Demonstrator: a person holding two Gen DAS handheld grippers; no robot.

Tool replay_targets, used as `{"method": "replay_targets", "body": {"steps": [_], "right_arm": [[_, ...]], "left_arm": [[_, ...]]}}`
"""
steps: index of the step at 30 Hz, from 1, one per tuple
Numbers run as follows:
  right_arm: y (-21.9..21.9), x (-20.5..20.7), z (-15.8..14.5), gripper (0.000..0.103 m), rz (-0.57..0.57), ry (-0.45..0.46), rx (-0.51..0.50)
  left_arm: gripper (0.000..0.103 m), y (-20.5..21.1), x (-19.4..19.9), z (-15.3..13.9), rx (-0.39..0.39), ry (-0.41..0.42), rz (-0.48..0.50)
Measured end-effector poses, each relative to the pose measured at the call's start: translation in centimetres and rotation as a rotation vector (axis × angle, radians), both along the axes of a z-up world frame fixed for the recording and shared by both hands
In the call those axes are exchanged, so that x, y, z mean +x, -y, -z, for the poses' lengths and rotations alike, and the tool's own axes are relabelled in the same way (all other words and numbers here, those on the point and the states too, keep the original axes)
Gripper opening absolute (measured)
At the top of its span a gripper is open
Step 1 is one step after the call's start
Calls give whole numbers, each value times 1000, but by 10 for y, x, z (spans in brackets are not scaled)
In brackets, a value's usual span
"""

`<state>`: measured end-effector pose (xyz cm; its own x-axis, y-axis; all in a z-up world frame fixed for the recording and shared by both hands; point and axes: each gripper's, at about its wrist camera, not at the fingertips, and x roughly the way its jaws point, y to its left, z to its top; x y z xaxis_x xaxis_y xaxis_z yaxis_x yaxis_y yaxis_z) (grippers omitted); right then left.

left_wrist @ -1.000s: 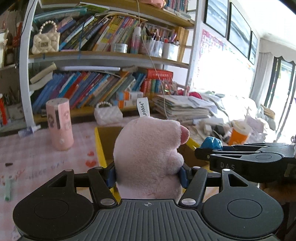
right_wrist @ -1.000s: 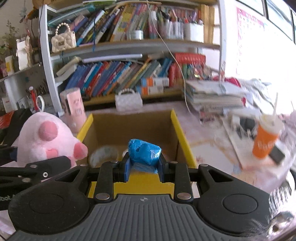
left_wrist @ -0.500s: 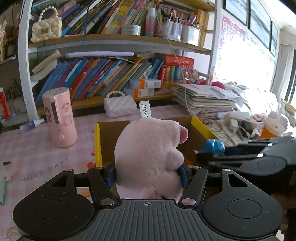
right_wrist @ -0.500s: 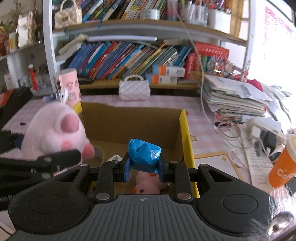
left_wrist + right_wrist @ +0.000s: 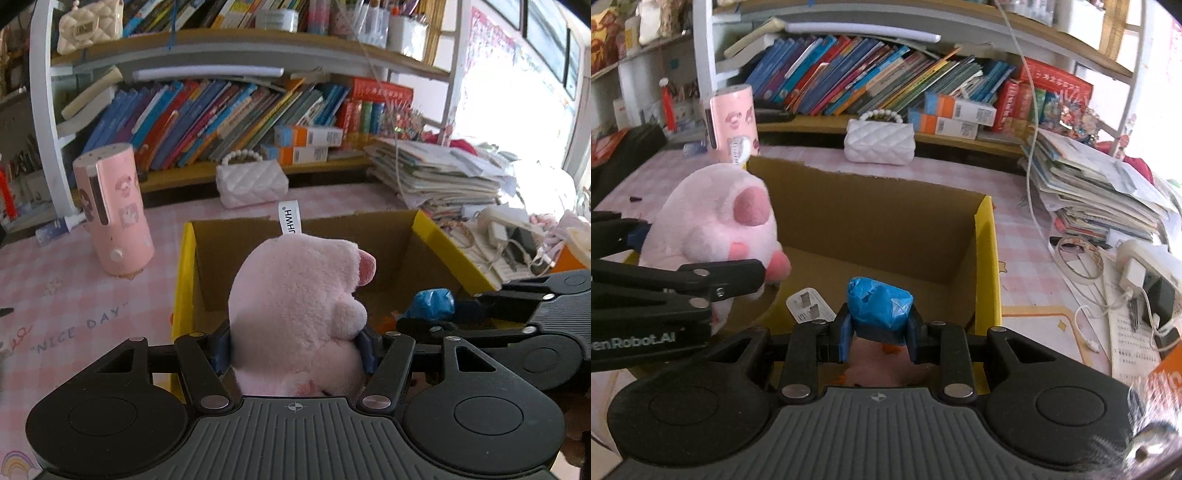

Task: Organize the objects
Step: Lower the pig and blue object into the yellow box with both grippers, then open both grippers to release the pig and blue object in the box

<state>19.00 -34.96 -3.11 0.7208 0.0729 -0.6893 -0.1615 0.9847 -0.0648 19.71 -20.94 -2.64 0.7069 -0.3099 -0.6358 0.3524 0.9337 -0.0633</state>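
A pink plush pig (image 5: 295,314) with a white tag sits squeezed in my left gripper (image 5: 295,349), held over the near left corner of the open cardboard box (image 5: 436,236) with yellow outer walls. In the right wrist view the same pig (image 5: 720,229) hangs at the box's left side. My right gripper (image 5: 878,334) is shut on a small crumpled blue packet (image 5: 879,304) above the box's near edge (image 5: 988,258). That blue packet (image 5: 430,301) also shows in the left wrist view, over the box's right part. Inside the box lie a white charger plug (image 5: 809,304) and a small pink and orange toy (image 5: 882,363), partly hidden.
A pink cylinder (image 5: 112,210) stands on the checked tablecloth left of the box. A white quilted purse (image 5: 253,182) lies behind it. Bookshelves (image 5: 240,110) fill the back. Stacked papers (image 5: 443,177), cables and an adapter (image 5: 1141,273) crowd the right side.
Both grippers have come forward and lower over the box, still carrying the pig and the blue packet. The box's inside and the things on its floor now show more.
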Motion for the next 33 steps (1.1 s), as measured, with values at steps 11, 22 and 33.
{"method": "replay_targets", "body": {"steps": [11,22,33], "right_arm": [[-6,12,8,26,-112,-25,-99],[-8,14,13,26,-135,-64,-119],[-8,12,12,27,-95,-63,-94]], "left_arm": [[63,12,11,10,108,-5,12],[68,12,7,11,139,7,20],[92,-4,-18,-13,37,135,31]]}}
